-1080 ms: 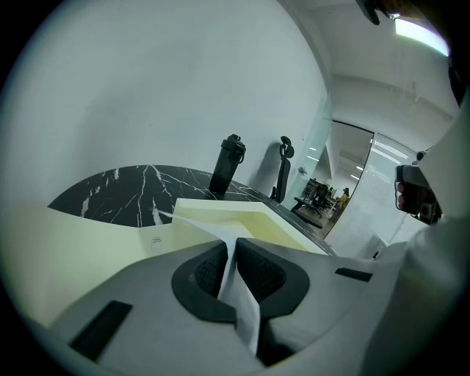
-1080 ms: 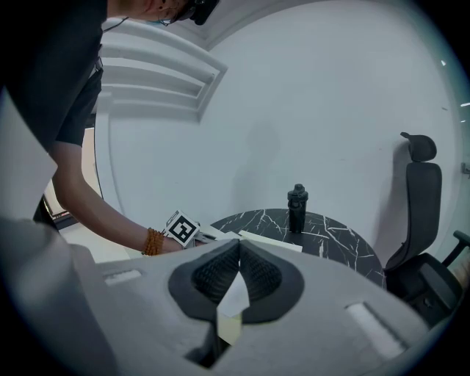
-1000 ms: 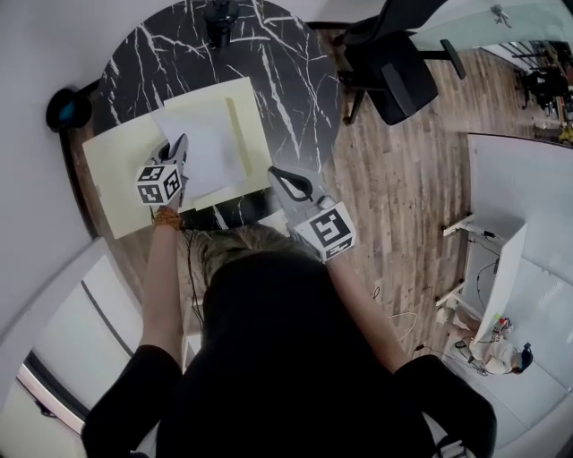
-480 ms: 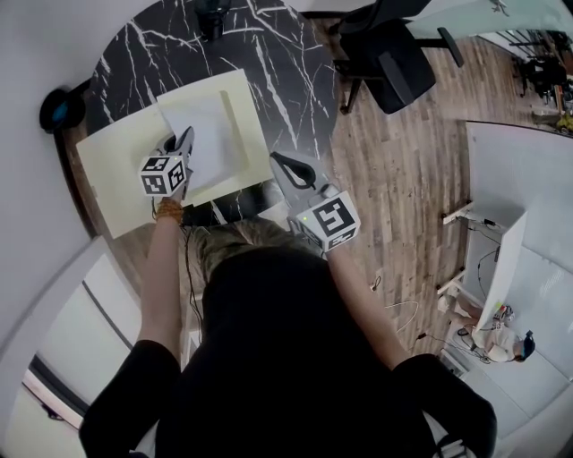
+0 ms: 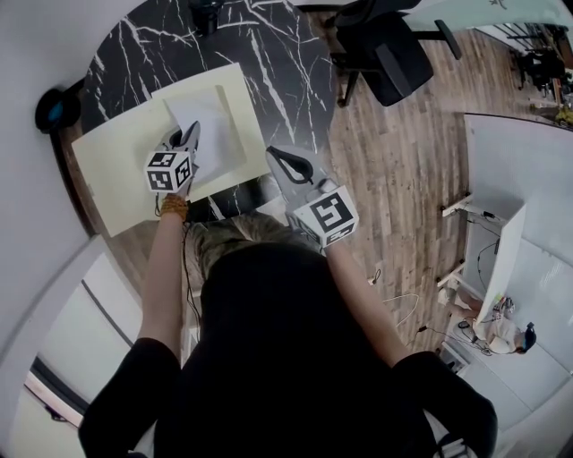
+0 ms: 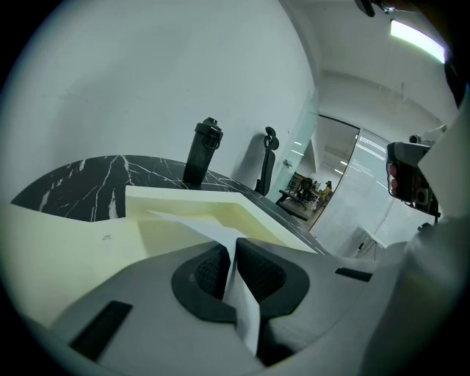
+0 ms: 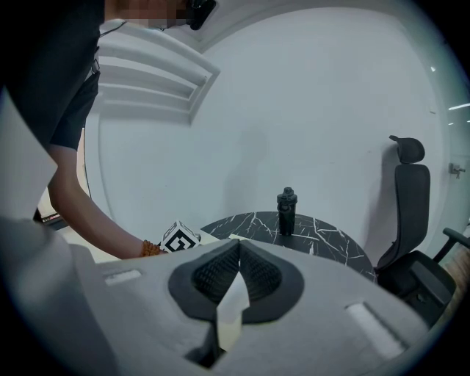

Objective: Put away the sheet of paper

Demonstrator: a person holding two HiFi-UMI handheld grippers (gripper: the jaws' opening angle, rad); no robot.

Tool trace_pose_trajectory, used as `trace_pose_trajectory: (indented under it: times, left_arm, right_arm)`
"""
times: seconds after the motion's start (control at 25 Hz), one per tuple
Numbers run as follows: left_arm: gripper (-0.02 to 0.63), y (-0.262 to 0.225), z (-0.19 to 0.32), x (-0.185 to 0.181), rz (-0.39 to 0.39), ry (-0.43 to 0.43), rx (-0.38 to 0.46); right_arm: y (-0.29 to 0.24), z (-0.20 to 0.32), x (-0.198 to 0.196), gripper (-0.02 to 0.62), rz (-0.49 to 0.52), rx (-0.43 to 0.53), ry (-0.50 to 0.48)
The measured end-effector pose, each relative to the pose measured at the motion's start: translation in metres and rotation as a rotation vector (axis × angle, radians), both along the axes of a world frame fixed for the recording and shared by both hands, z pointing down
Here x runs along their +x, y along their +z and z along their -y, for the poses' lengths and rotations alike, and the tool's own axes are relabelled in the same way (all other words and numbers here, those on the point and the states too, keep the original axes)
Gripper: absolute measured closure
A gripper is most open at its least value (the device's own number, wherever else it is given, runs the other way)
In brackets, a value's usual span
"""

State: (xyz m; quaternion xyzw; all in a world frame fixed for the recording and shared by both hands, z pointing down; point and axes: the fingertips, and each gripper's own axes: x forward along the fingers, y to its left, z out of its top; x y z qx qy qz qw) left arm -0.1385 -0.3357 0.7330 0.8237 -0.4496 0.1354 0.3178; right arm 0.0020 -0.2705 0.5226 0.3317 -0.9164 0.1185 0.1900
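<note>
A white sheet of paper [image 5: 210, 130] lies half inside an open pale yellow folder [image 5: 112, 170] on the black marble table [image 5: 286, 63]. My left gripper [image 5: 191, 134] is shut on the sheet's near edge, and the paper [image 6: 198, 226] runs from between its jaws into the folder [image 6: 66, 242]. The folder's upper cover [image 6: 253, 217] stands raised over the sheet. At that cover's near right corner my right gripper [image 5: 279, 161] is shut. A pale strip shows between its jaws [image 7: 236, 253], apparently the cover's corner.
A black bottle [image 5: 204, 11] stands at the table's far edge, also seen as the bottle [image 7: 286, 211]. A black office chair [image 5: 385, 54] is on the wooden floor to the right. A dark round object [image 5: 55, 109] sits left of the table by the wall.
The left gripper has moved away from the person with the sheet, so less of the paper shows outside the folder's cover. The right gripper has stayed at the folder's corner.
</note>
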Motion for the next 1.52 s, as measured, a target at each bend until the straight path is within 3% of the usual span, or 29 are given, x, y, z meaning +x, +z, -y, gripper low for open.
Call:
trace_pose_trajectory:
  times: [0.48, 0.68, 0.76, 0.84, 1.36, 1.52]
  left_arm:
    - [0.594, 0.003, 0.001, 0.006, 0.011, -0.022, -0.006]
    - [0.545, 0.006, 0.000, -0.007, 0.139, -0.083, 0.009]
    - [0.435, 0.005, -0.003, -0.017, 0.181, -0.124, 0.008]
    - [0.393, 0.002, -0.010, -0.028, 0.206, -0.157, 0.009]
    - [0.385, -0.008, -0.058, -0.092, 0.401, -0.242, 0.040]
    - [0.385, 0.003, -0.066, -0.067, 0.380, -0.142, -0.003]
  right_arm:
    - [0.002, 0.003, 0.005, 0.597, 0.006, 0.004, 0.008]
    - [0.000, 0.003, 0.005, 0.597, 0.018, 0.009, 0.001]
    - [-0.001, 0.003, 0.006, 0.597, 0.021, 0.011, 0.000]
    - [-0.001, 0.003, 0.006, 0.597, 0.024, 0.012, 0.000]
    - [-0.003, 0.000, 0.008, 0.597, 0.036, 0.017, 0.004]
    - [-0.001, -0.002, 0.008, 0.597, 0.031, 0.013, 0.004]
